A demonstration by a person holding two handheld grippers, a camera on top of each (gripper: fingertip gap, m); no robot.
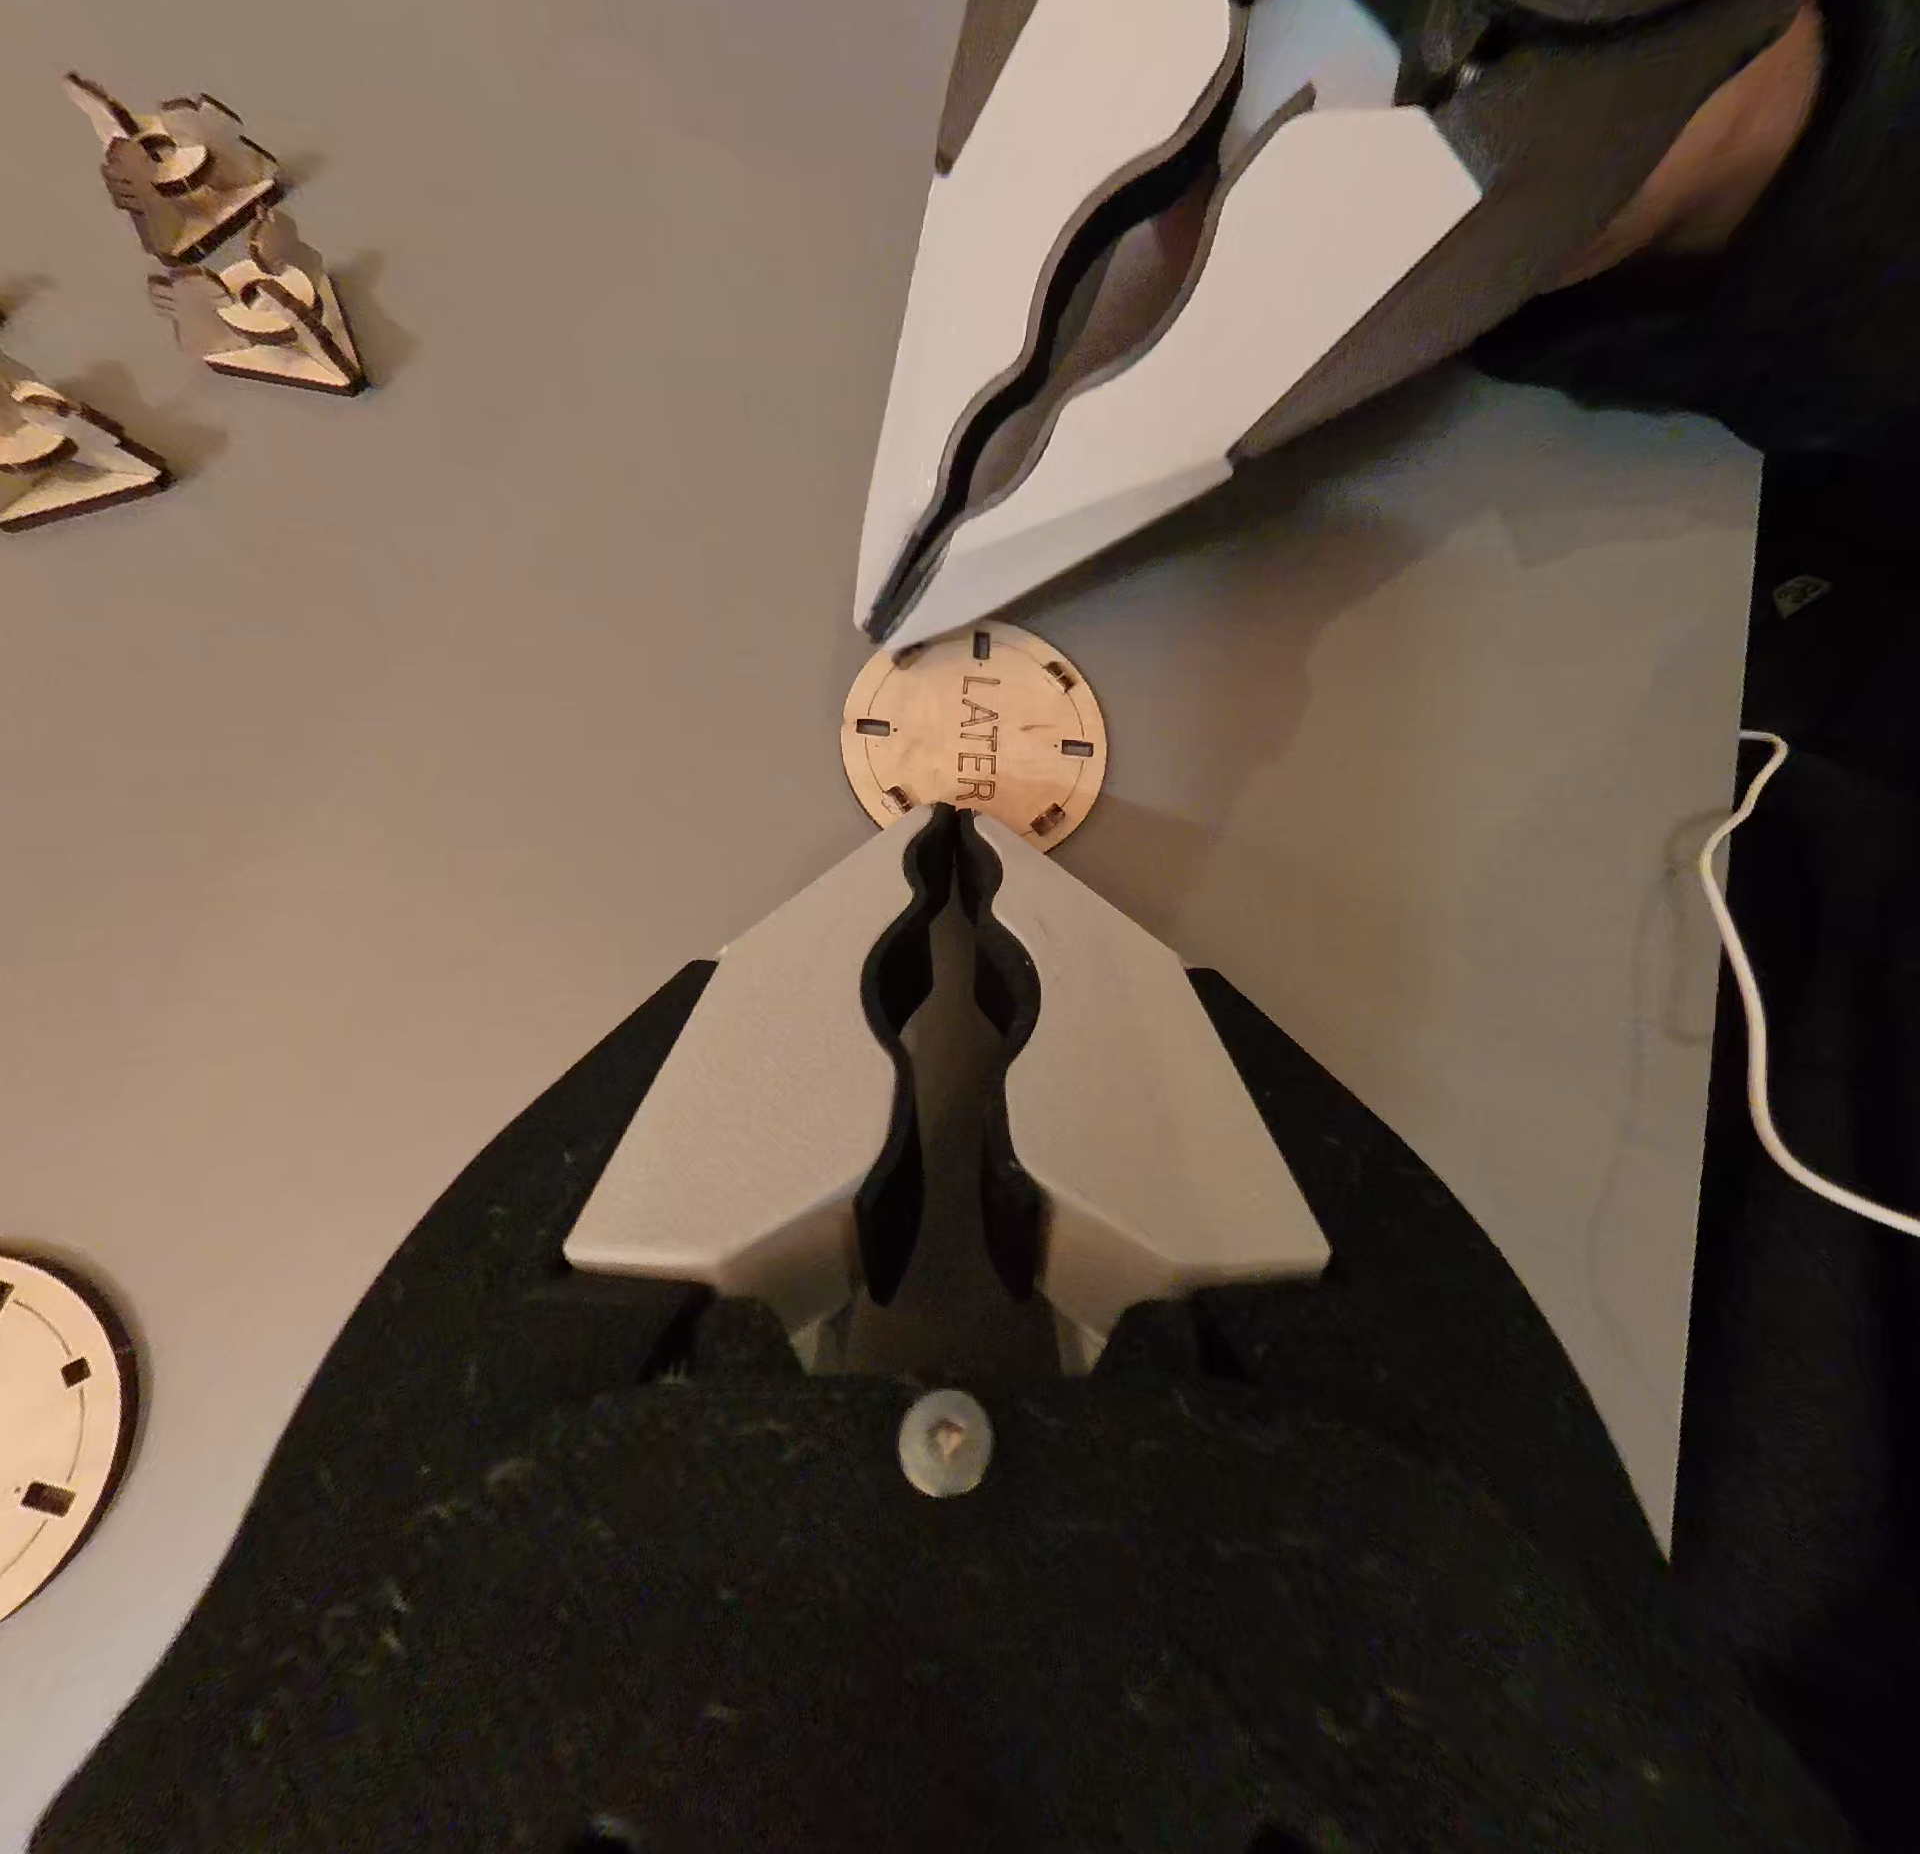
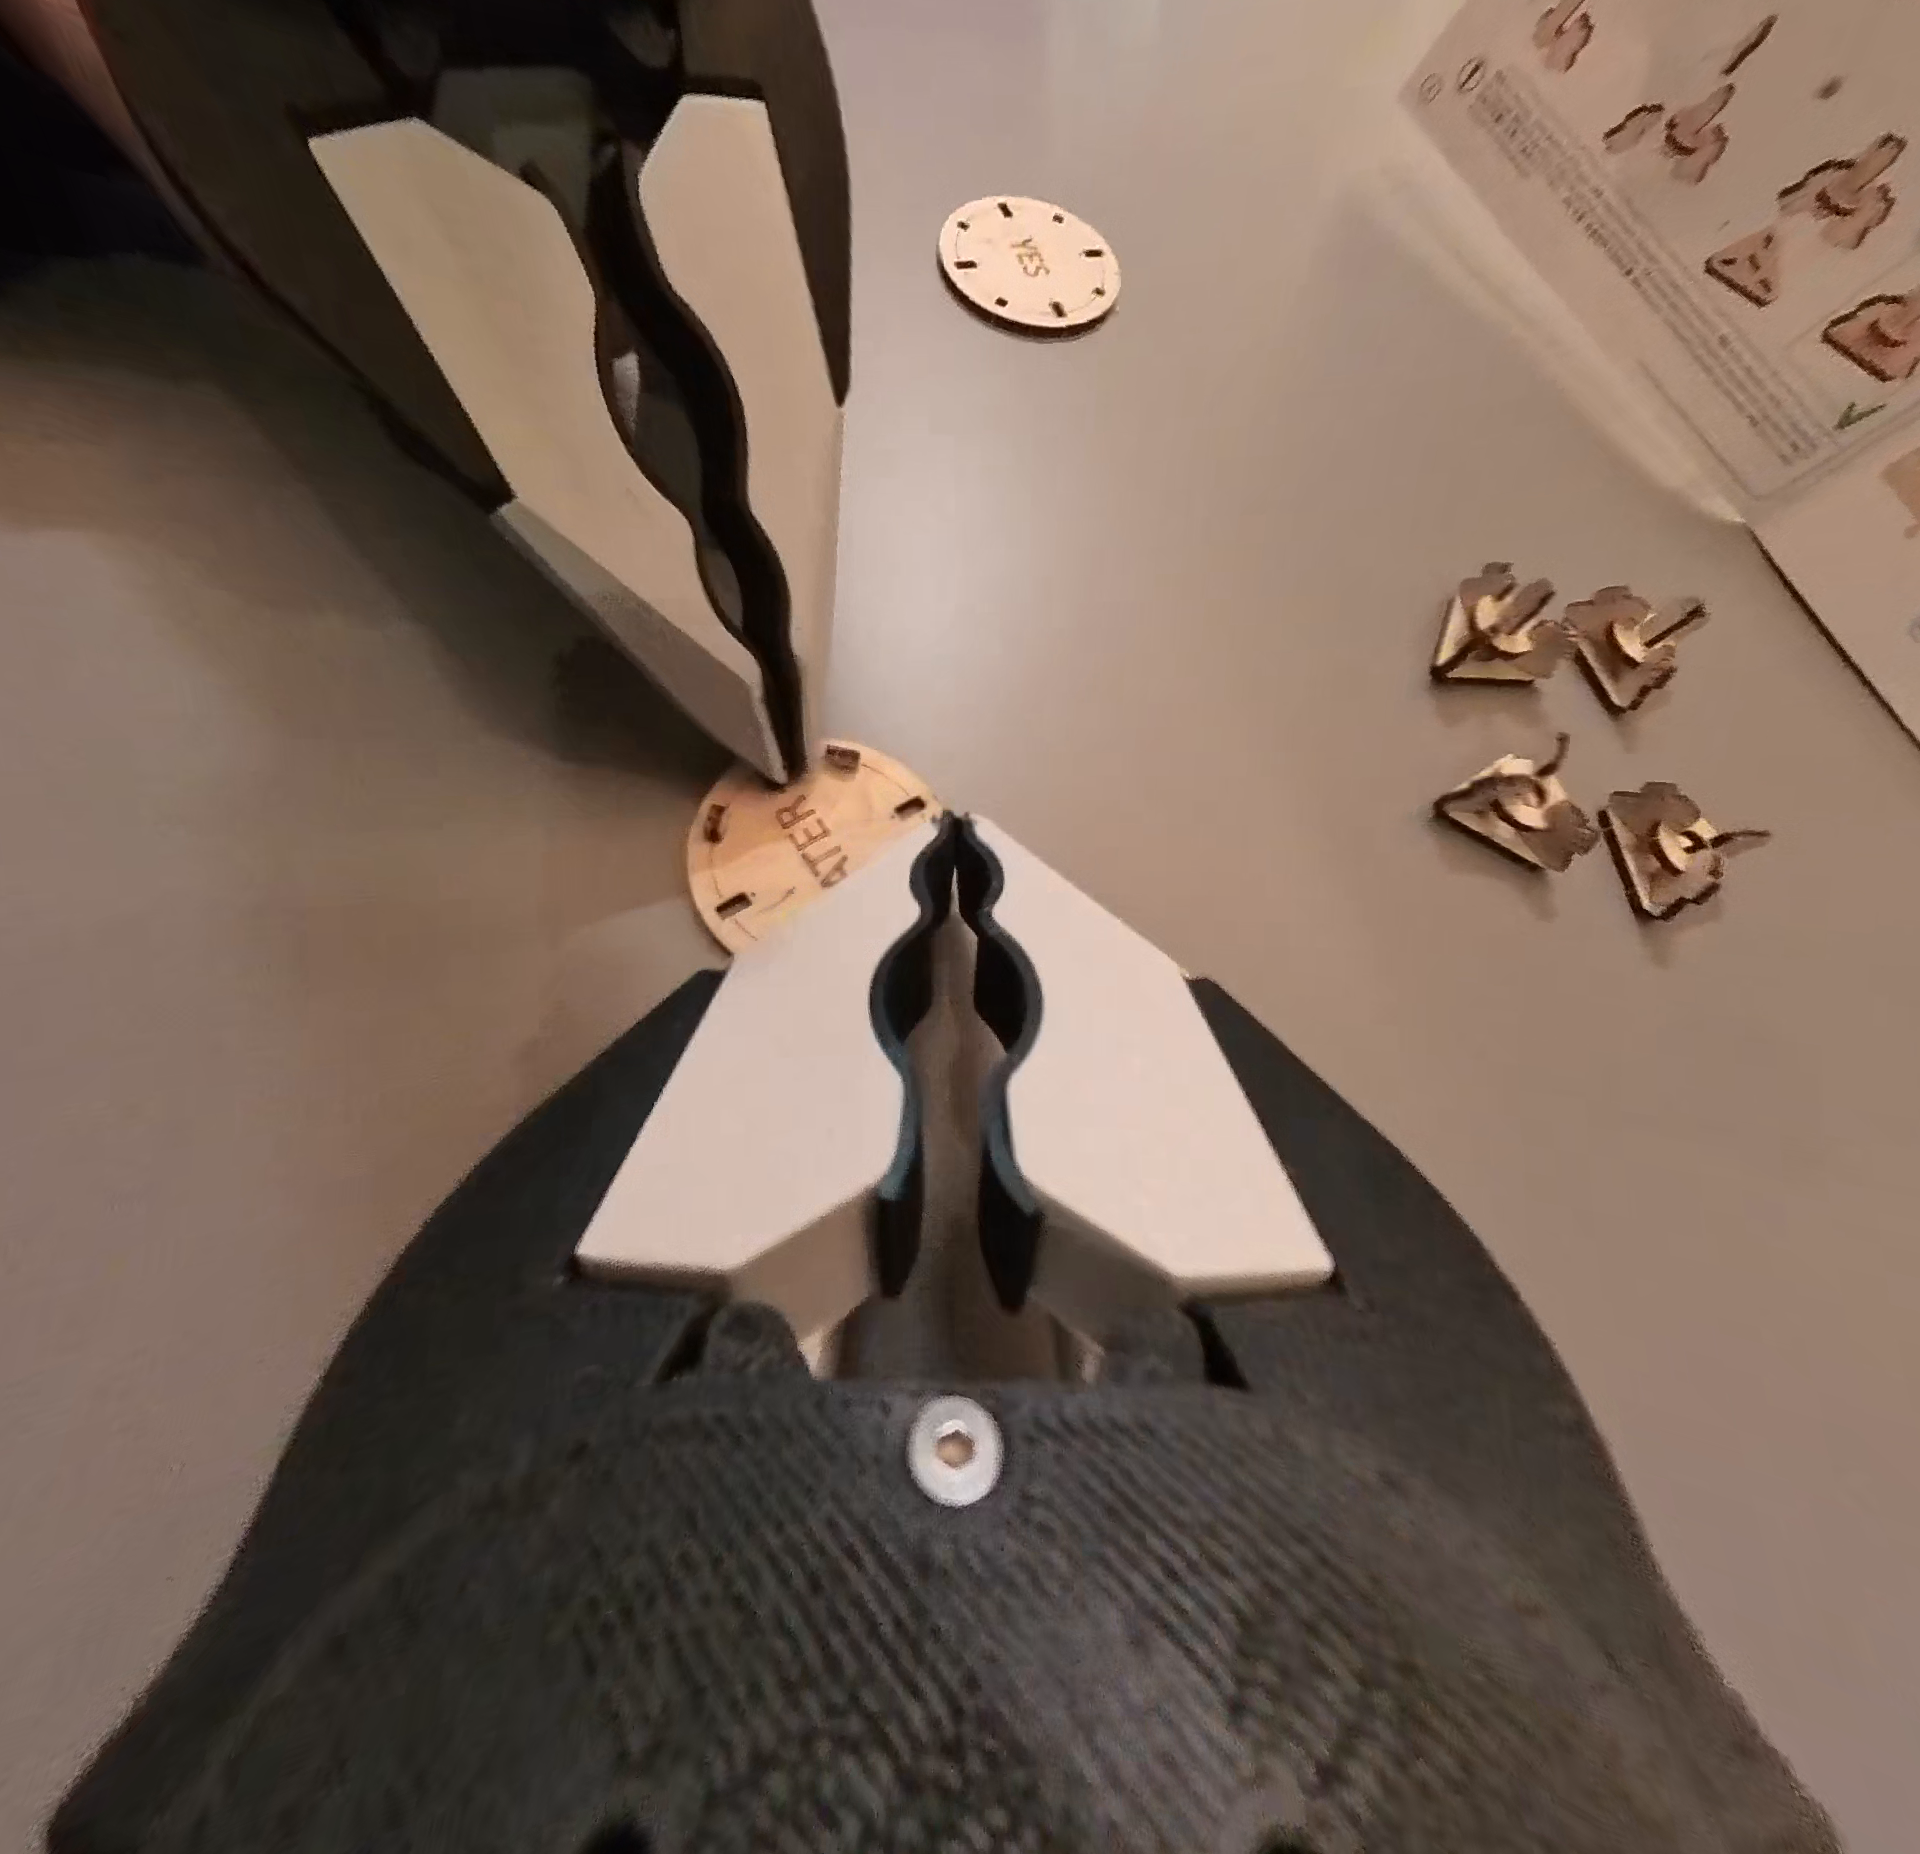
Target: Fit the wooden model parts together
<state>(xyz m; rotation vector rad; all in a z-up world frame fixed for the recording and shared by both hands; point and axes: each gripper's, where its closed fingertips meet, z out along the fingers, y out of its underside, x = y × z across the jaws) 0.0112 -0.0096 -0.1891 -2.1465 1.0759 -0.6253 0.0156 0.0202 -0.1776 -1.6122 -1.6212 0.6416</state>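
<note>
A round wooden disc (image 1: 971,734) with slots around its rim and engraved writing lies flat on the grey table (image 1: 468,765). My left gripper (image 1: 954,815) is shut, with nothing between its pads, and its tips rest on the disc's near edge. My right gripper (image 1: 896,628) comes in from the far side, also shut, with its tips at the opposite edge. In the right wrist view the right gripper (image 2: 956,822) sits shut at the right rim of the disc (image 2: 790,859), and the left gripper (image 2: 784,765) touches the top face near its far rim.
A second slotted wooden disc (image 2: 1029,264) lies farther off. Several small triangular wooden assemblies (image 2: 1512,817) sit to the right, beside a printed instruction sheet (image 2: 1714,194). A white cable (image 1: 1756,973) hangs past the table's right edge (image 1: 1725,869). My left and right fingertips are right by each other.
</note>
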